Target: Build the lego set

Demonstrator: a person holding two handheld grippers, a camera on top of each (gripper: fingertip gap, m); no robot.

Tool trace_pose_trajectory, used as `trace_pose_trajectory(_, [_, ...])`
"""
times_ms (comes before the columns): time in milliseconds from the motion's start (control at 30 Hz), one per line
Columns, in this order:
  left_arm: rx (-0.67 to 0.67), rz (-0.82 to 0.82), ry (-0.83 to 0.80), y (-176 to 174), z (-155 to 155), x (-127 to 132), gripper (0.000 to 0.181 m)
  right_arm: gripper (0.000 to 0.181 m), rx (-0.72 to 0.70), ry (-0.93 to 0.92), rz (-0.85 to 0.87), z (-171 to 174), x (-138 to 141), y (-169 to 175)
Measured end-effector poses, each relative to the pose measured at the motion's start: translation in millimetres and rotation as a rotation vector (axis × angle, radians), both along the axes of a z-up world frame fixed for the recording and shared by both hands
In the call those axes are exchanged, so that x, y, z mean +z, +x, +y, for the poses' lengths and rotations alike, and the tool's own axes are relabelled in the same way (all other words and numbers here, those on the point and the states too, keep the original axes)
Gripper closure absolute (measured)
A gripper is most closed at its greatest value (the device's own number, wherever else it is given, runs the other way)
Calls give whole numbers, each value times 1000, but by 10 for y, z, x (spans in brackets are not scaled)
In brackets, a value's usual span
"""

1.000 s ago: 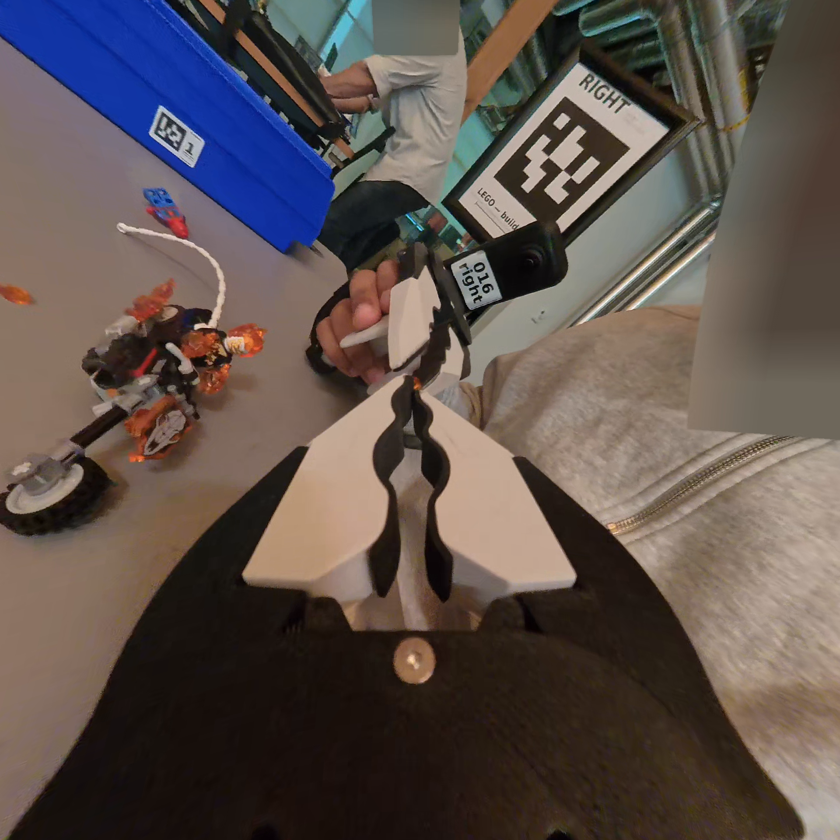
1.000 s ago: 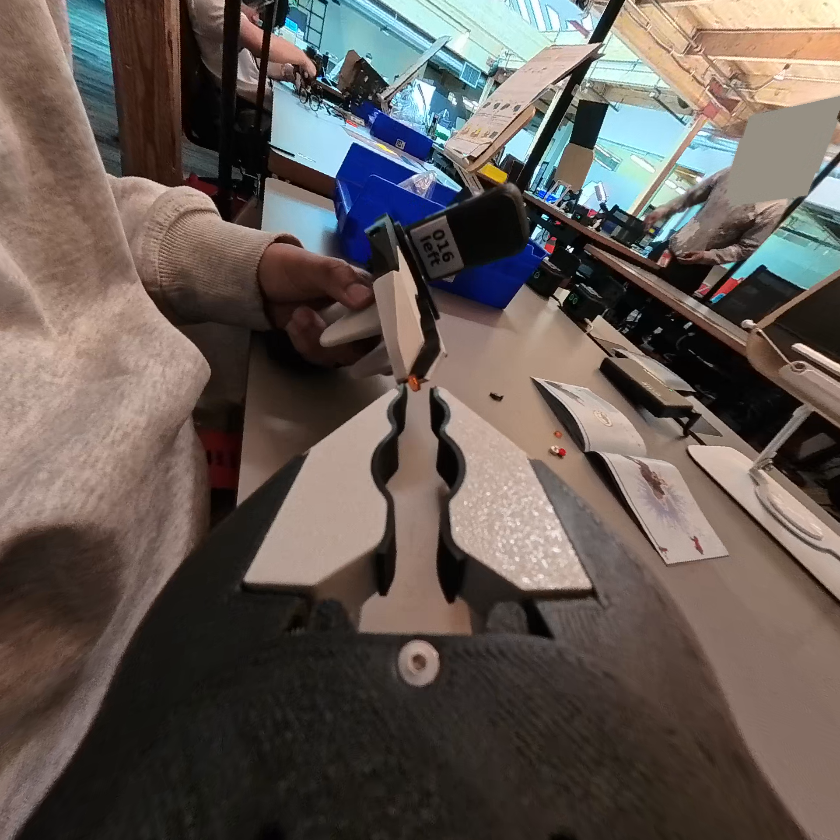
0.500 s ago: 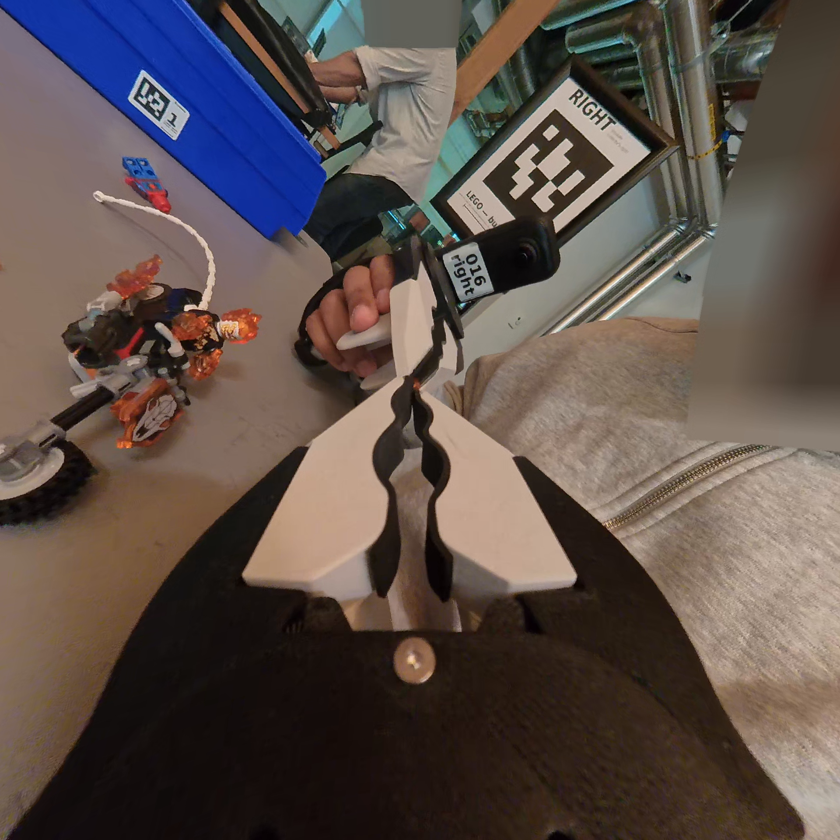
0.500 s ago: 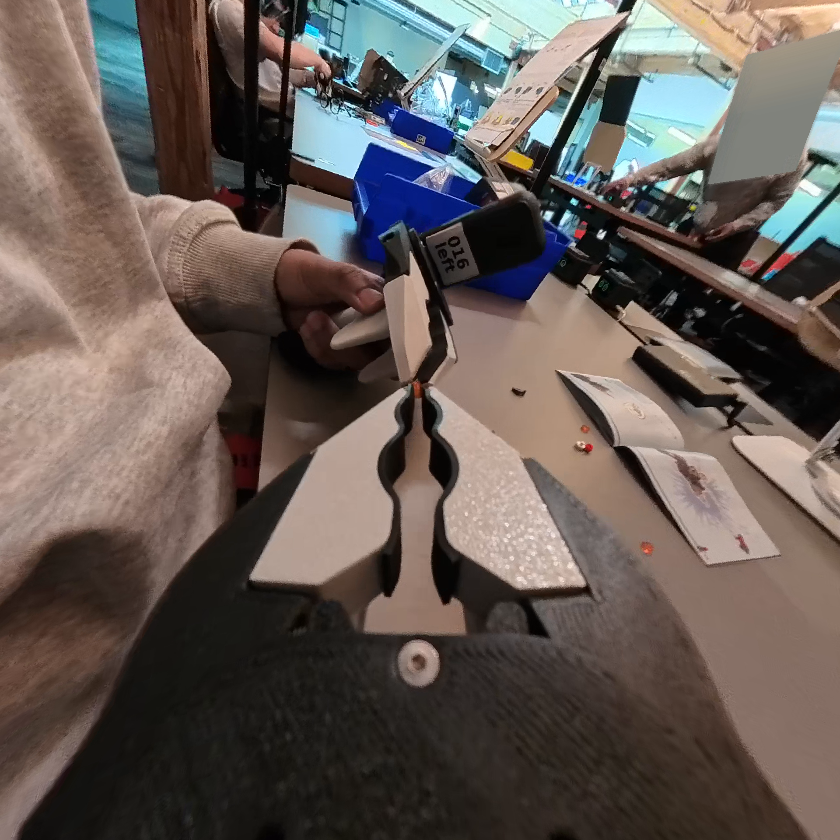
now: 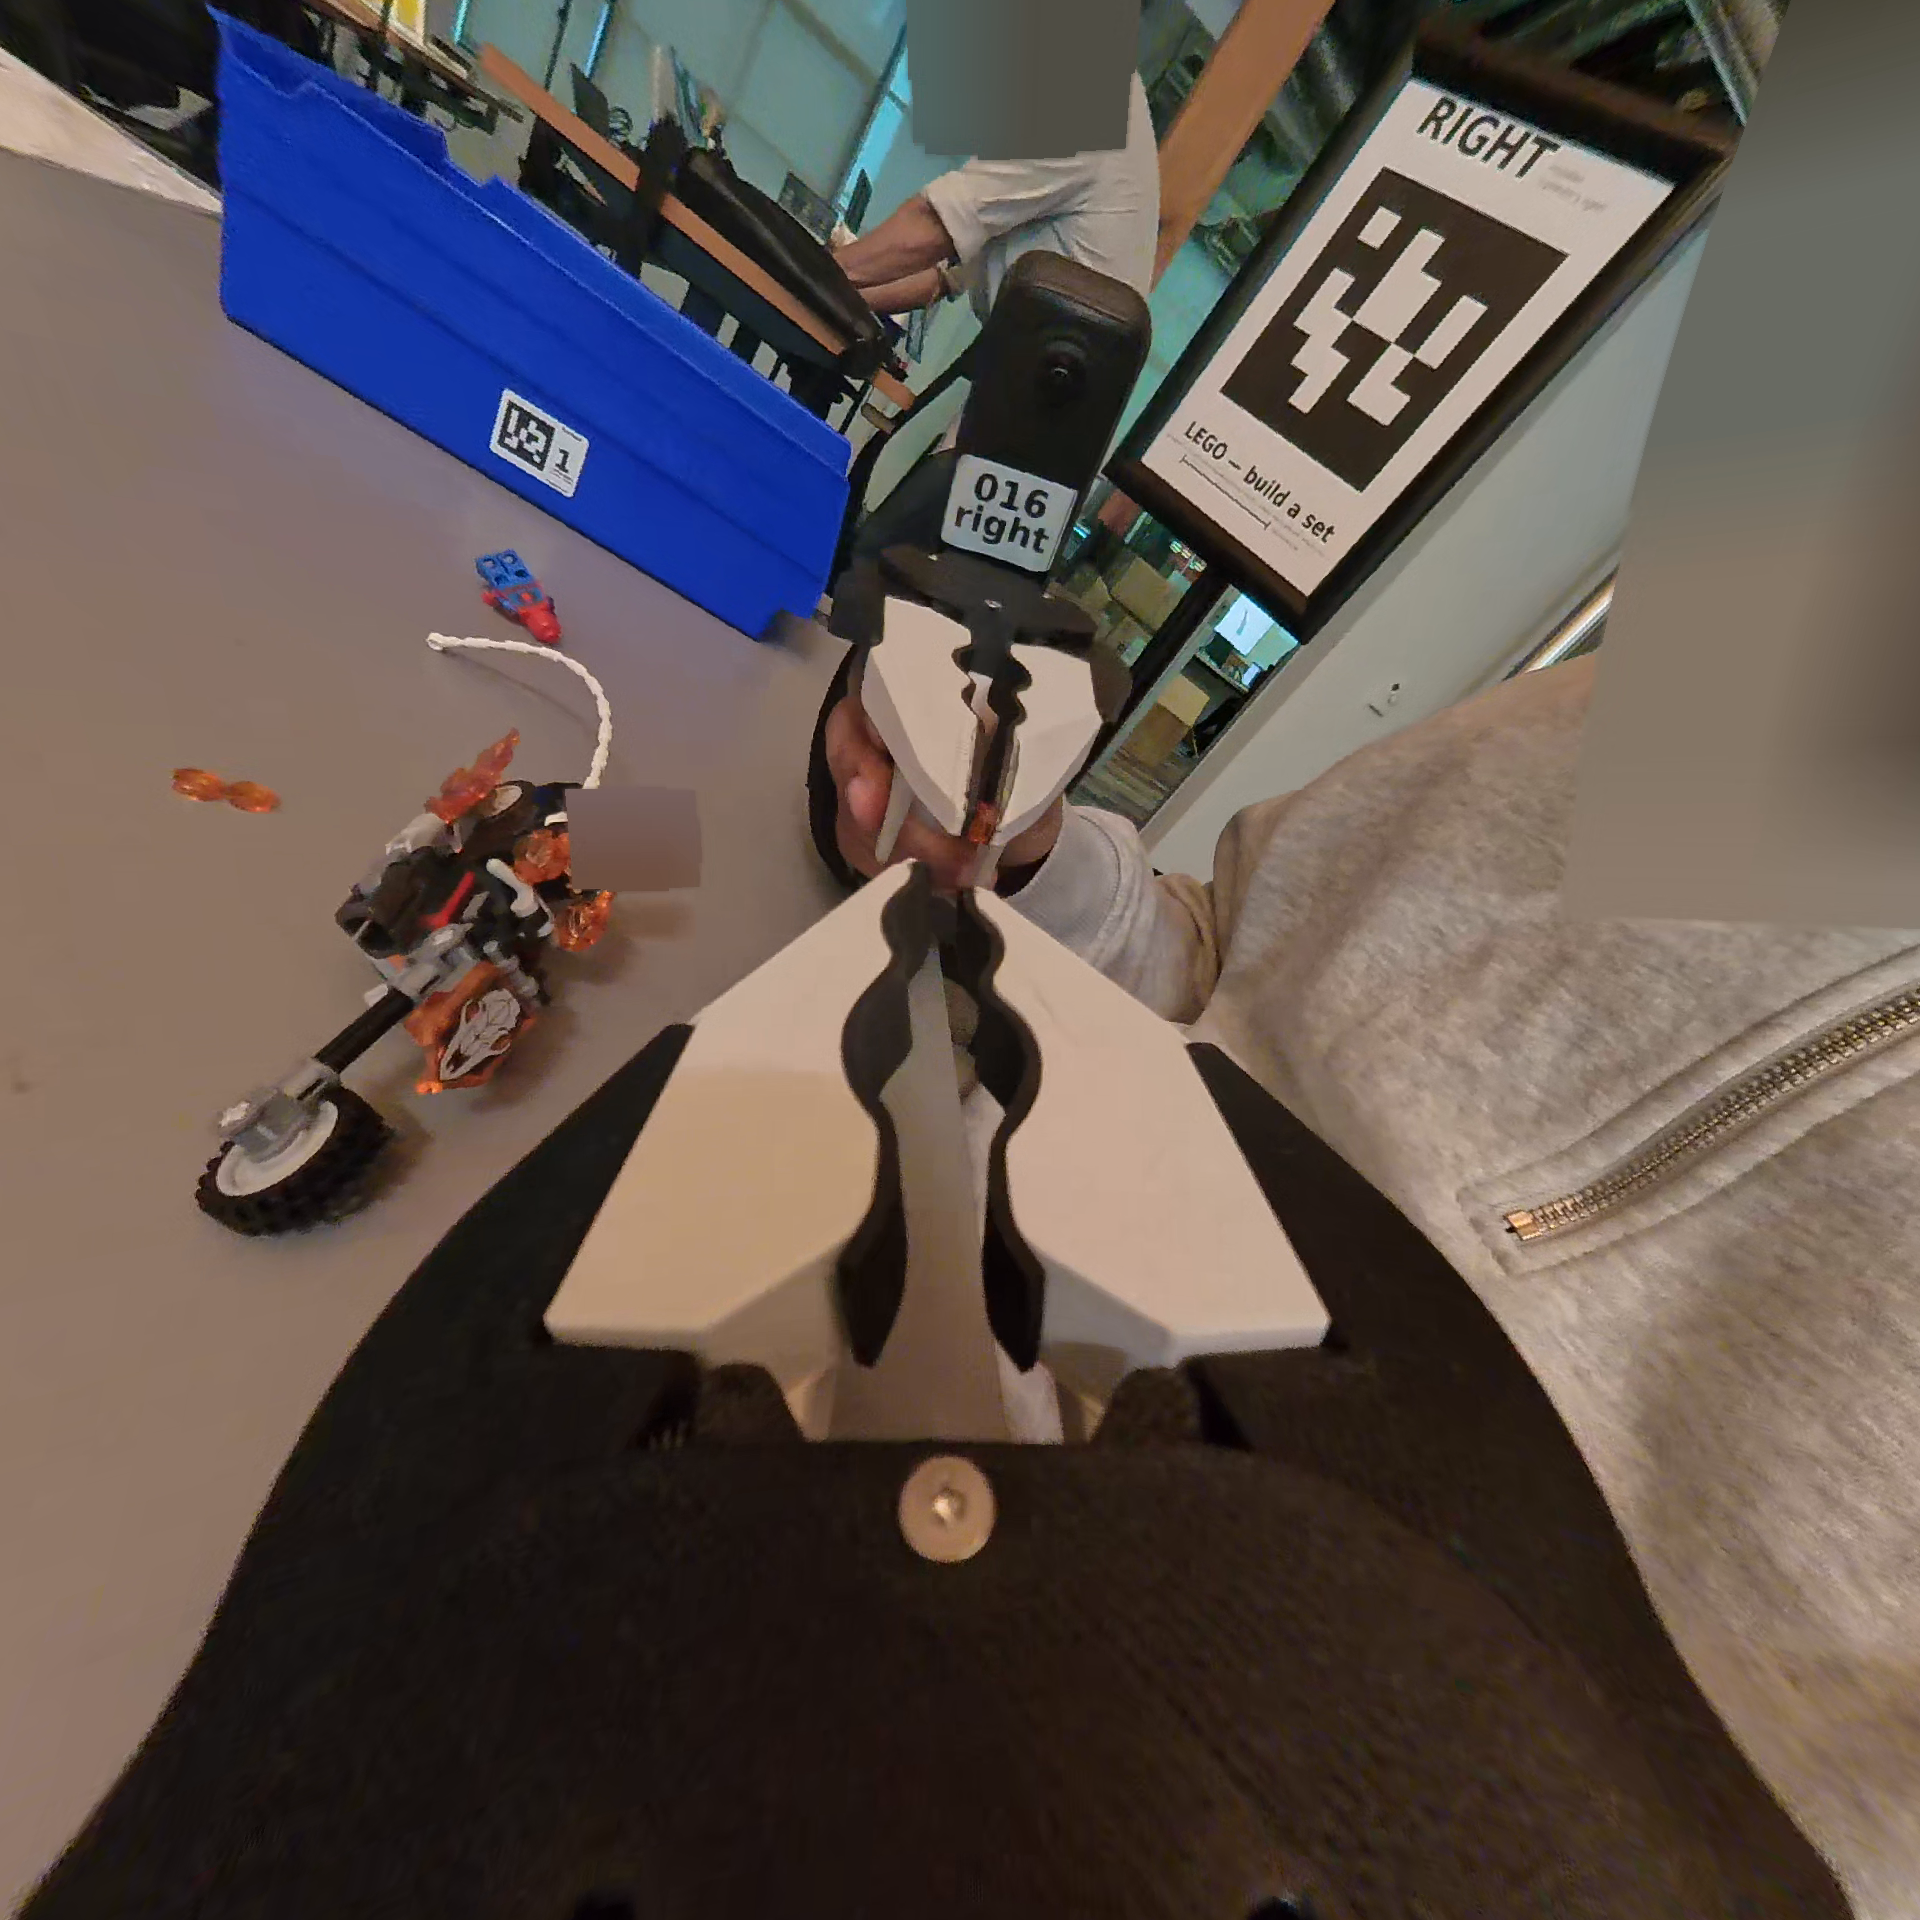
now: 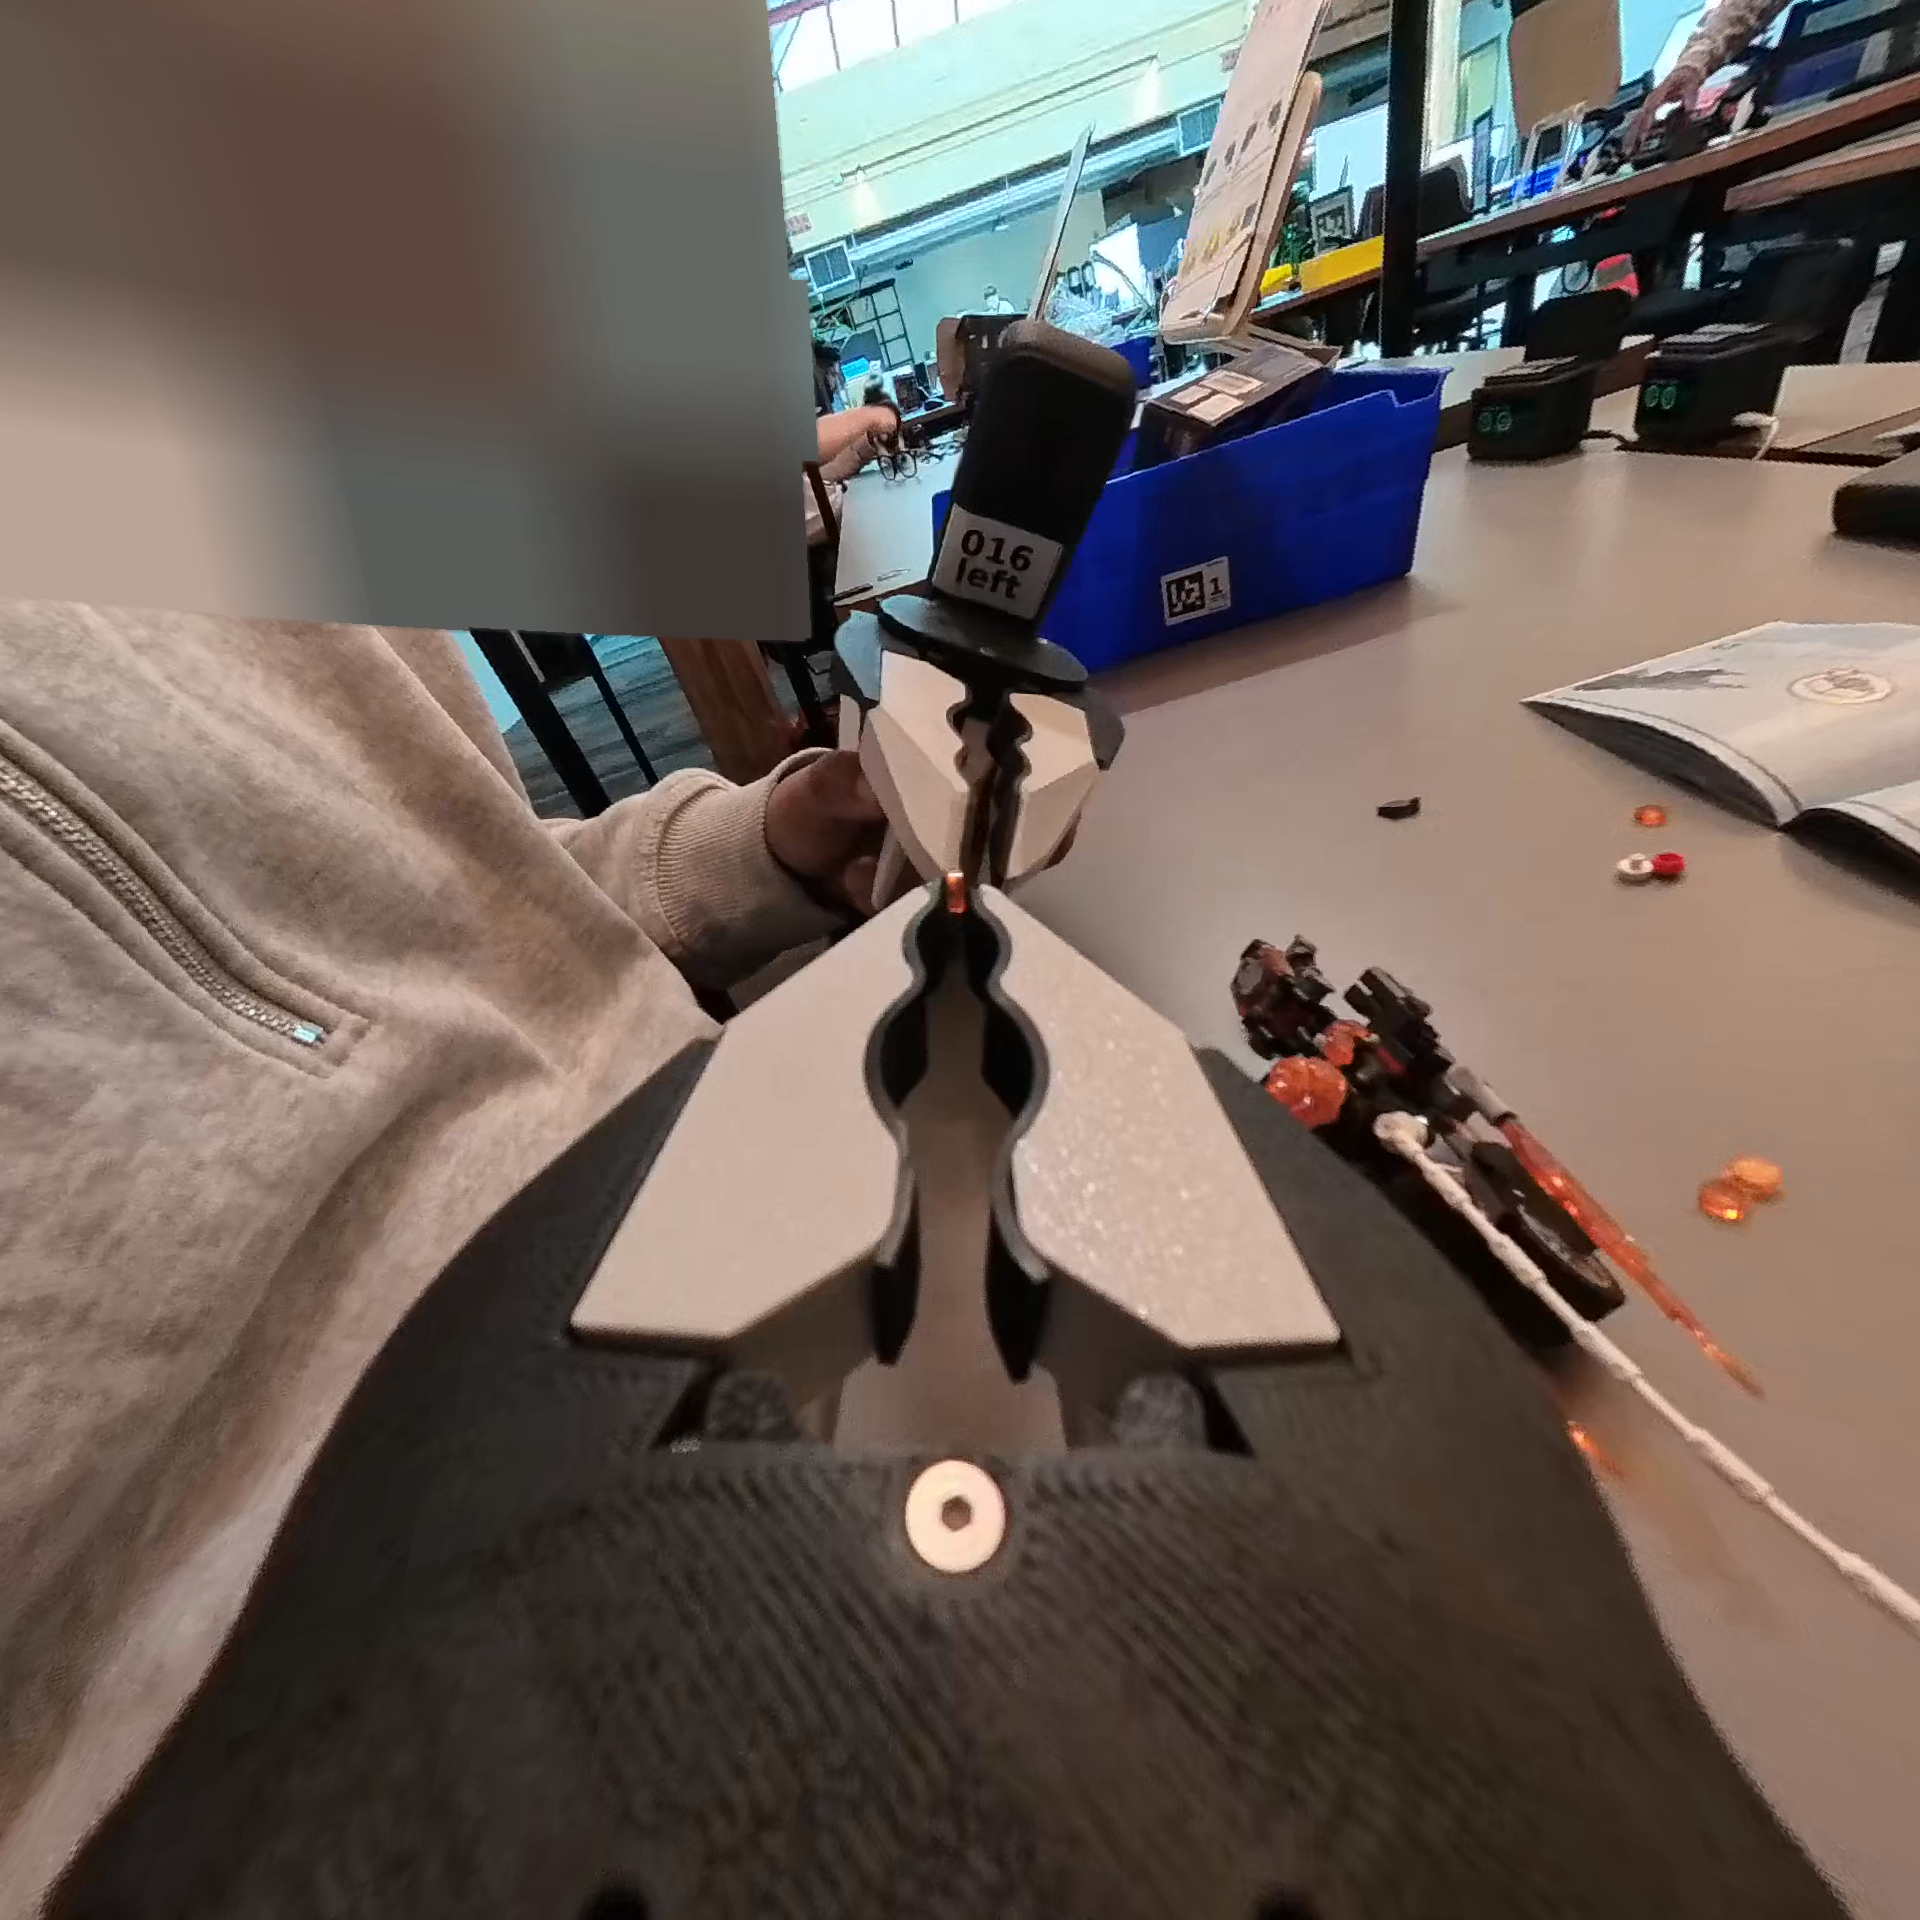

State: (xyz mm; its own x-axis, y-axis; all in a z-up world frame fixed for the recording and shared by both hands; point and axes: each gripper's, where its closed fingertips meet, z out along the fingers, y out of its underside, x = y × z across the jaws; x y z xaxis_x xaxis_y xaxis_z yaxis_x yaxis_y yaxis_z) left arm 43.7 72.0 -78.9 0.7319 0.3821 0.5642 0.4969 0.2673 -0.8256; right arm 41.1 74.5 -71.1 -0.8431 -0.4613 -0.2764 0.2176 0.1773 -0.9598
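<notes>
My two grippers meet tip to tip above the table's near edge. My right gripper (image 6: 956, 906) is shut on a small translucent orange lego piece (image 6: 956, 891); it also shows in the left wrist view (image 5: 977, 831) with the piece (image 5: 980, 826) at its tips. My left gripper (image 5: 940, 891) stands just below that piece with its jaws a narrow gap apart and nothing between them; it faces me in the right wrist view (image 6: 971, 862). The black and orange lego motorcycle (image 5: 447, 966) lies on the table to the left, with a white string (image 5: 582, 675) attached.
A blue bin (image 5: 499, 343) stands at the back of the grey table (image 5: 156, 520). Loose orange flame pieces (image 5: 223, 790) and a small blue-red piece (image 5: 514, 592) lie near it. An open booklet (image 6: 1766, 727), small studs (image 6: 1652, 865) and the motorcycle (image 6: 1403, 1091) are on the right. My grey sleeve is close. Less than 4 cm separates the two grippers' tips. The motorcycle (image 6: 1403, 1091) is about equally far from each gripper, around 10 cm.
Both grippers have rolled and now face each other squarely. My right gripper closed on the orange piece, and my left gripper's jaws have since opened slightly off it.
</notes>
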Motion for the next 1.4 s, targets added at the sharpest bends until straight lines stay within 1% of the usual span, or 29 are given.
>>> trace_pose_trajectory(167, [-10, 3, 2, 7, 22, 5, 176, 181, 0, 31, 7, -27, -44, 14])
trace_pose_trajectory(433, [-28, -2, 2, 23, 61, 1, 181, 180, 7, 62, 28, -56, -96, 52])
trace_pose_trajectory(667, [-34, -14, 13, 27, 59, -2, 181, 181, 8, 64, 29, -58, -100, 58])
trace_pose_trajectory(900, [-22, -41, 53, -3, 47, 4, 181, 181, -11, 61, 25, -66, -93, 29])
trace_pose_trajectory(1400, [5, -39, 30, -30, 22, -13, 181, 181, -10, 87, -1, -106, -113, 13])
